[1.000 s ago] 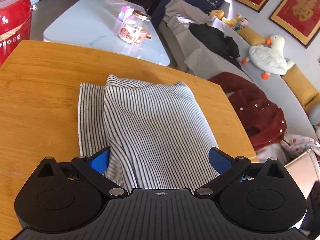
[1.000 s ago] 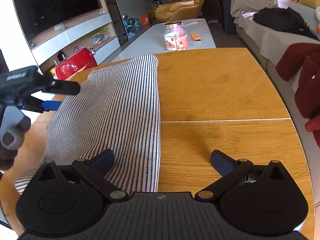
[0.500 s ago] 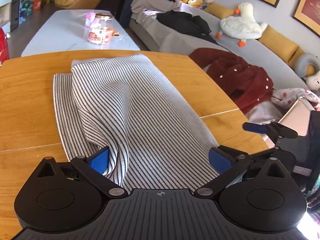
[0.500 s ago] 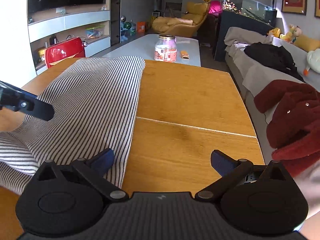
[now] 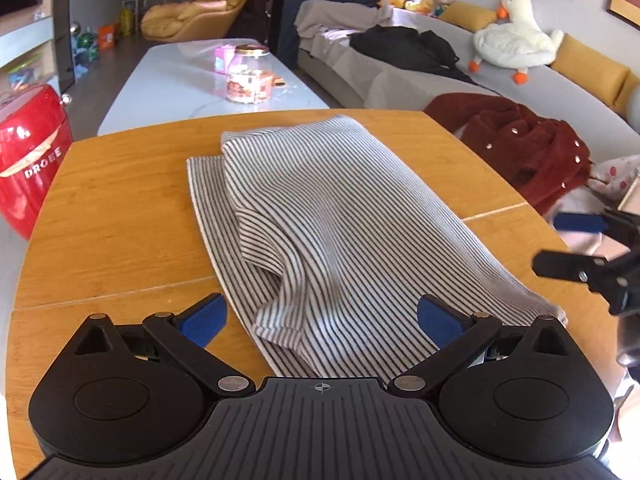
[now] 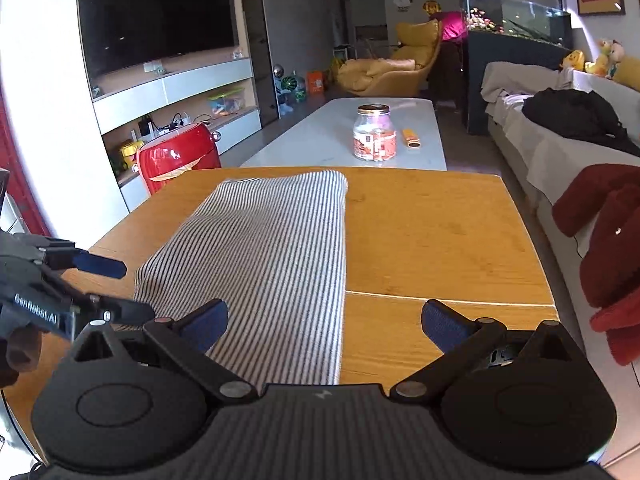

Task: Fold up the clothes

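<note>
A grey-and-white striped garment [image 5: 332, 220] lies folded lengthwise on the wooden table [image 5: 120, 216], with a narrower under-layer showing along its left side. My left gripper [image 5: 322, 316] is open just above the garment's near end, holding nothing. My right gripper [image 6: 324, 324] is open over the garment's right near corner [image 6: 280, 264] and the bare table [image 6: 432, 240]. The right gripper also shows at the right edge of the left wrist view [image 5: 580, 246]. The left gripper shows at the left edge of the right wrist view [image 6: 104, 288].
A red appliance [image 5: 28, 160] stands left of the table. A white coffee table [image 5: 192, 80] with a glass jar [image 5: 248, 74] lies beyond. A sofa on the right holds a dark red coat [image 5: 528, 148], black clothes [image 5: 404, 48] and a plush goose [image 5: 516, 40].
Both grippers have pulled back toward the near table edge and lifted. The garment has settled flat on the table. The left gripper's view has swung to the left.
</note>
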Demonstrator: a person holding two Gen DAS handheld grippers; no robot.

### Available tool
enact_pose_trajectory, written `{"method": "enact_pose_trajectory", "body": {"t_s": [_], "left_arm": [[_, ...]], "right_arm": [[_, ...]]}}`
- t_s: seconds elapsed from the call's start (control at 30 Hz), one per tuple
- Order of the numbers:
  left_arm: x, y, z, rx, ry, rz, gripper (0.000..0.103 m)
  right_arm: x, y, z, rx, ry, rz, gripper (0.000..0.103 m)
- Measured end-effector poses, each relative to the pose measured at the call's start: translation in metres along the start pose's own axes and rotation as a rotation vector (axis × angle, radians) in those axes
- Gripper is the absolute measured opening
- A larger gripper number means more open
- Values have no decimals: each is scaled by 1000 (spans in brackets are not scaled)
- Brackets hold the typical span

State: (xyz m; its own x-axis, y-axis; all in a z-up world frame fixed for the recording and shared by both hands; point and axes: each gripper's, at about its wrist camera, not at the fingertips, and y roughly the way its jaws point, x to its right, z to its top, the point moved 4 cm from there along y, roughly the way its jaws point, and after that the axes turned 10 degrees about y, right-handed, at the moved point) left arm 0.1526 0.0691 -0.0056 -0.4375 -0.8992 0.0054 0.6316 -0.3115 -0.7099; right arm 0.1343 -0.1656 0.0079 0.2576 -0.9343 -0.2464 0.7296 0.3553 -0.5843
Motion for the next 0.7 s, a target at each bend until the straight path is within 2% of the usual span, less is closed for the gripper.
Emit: {"method": "enact_pose_trajectory", "body": {"t_s": [0.17, 0.27, 0.33, 0.4, 0.57, 0.7], "left_arm": [[13, -4, -19, -22, 36, 17, 103], [12, -8, -27, -18, 14, 13, 103], [11, -9, -30, -17, 1, 10, 103], [11, -10, -32, -16, -11, 9, 103], [16, -20, -42, -6, -6, 27, 103], [22, -34, -52, -3, 8, 54, 103]], "right_arm": [[-12, 22, -13, -67, -39, -8, 103], [-14, 32, -24, -113, -52, -24, 103], [-11, 32, -26, -123, -16, -25, 103], [-12, 28, -31, -115, 0, -37, 103], [-18, 13, -38, -81, -55, -53, 103], [-25, -6, -34, -35, -86, -17, 103]]}}
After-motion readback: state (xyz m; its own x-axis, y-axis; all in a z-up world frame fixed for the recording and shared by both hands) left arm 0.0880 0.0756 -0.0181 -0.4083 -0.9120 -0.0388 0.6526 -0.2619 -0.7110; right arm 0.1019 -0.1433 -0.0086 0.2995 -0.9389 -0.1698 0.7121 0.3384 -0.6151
